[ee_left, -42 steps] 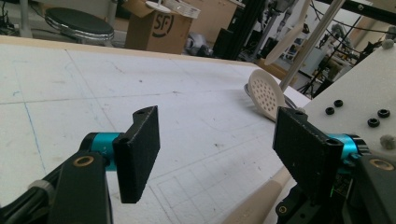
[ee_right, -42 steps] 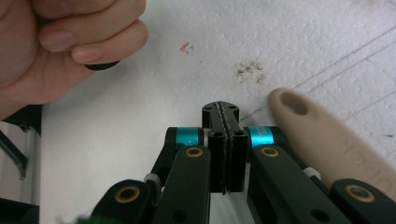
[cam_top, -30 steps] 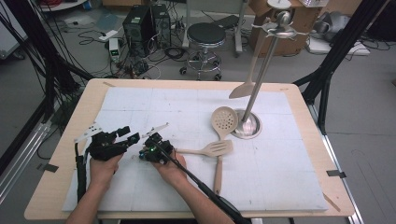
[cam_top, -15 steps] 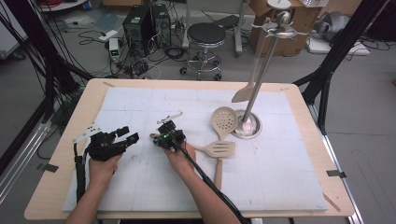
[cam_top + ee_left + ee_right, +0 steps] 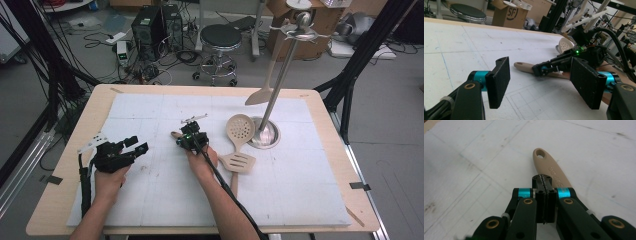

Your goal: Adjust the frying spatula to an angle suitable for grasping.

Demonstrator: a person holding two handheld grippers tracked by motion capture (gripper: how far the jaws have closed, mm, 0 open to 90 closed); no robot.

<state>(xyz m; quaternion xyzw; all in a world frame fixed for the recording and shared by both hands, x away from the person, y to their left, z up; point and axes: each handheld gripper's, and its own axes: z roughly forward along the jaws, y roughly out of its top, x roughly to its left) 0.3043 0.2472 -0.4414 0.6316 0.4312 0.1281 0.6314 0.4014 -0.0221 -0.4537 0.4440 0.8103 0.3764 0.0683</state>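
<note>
The right claw (image 5: 191, 136) is closed, its two pads pressed flat together with nothing between them, and it hovers right over the handle of a beige spoon (image 5: 551, 171) lying on the white mat of the table (image 5: 320, 200). The left claw (image 5: 136, 146) stands wide open and empty, well to the left. Right of the spoon lie a slotted spatula (image 5: 238, 162) and a round skimmer (image 5: 240, 128) near a metal stand (image 5: 280, 80).
</note>
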